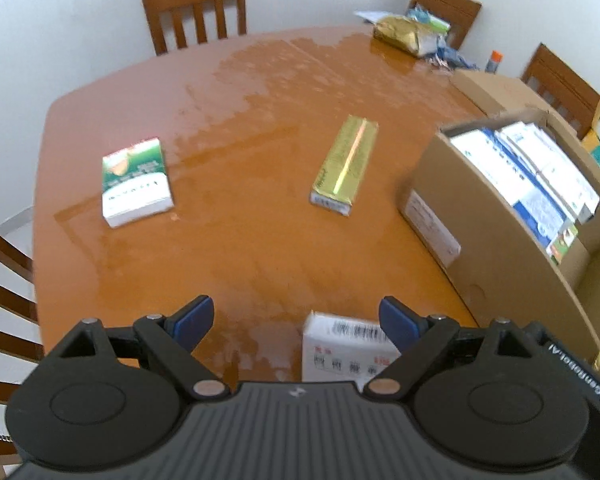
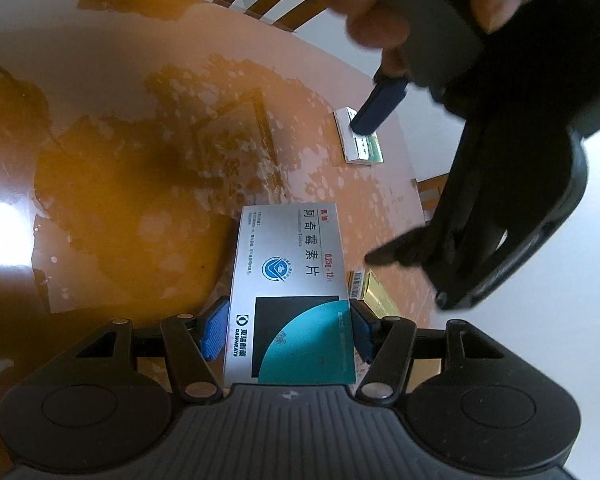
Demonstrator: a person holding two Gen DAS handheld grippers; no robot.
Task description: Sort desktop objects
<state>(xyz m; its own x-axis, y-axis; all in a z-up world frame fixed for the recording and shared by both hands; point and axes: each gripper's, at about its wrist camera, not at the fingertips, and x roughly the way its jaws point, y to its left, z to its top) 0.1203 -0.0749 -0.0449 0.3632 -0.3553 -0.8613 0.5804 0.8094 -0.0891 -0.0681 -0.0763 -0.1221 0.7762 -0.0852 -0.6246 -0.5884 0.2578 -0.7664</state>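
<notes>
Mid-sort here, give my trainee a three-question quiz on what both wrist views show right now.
1. True or false: the right gripper holds the silver and teal medicine box.
2. Which loose item lies nearest the cardboard box of sorted packs? A) the green and white box B) the gold box C) the orange-capped bottle
3. Fill in: the left gripper has its jaws ____.

Key: 1 true; 2 B; 3 open, with nothing between them.

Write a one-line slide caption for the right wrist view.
Right gripper clamps a silver-and-teal medicine box above the wooden table.
</notes>
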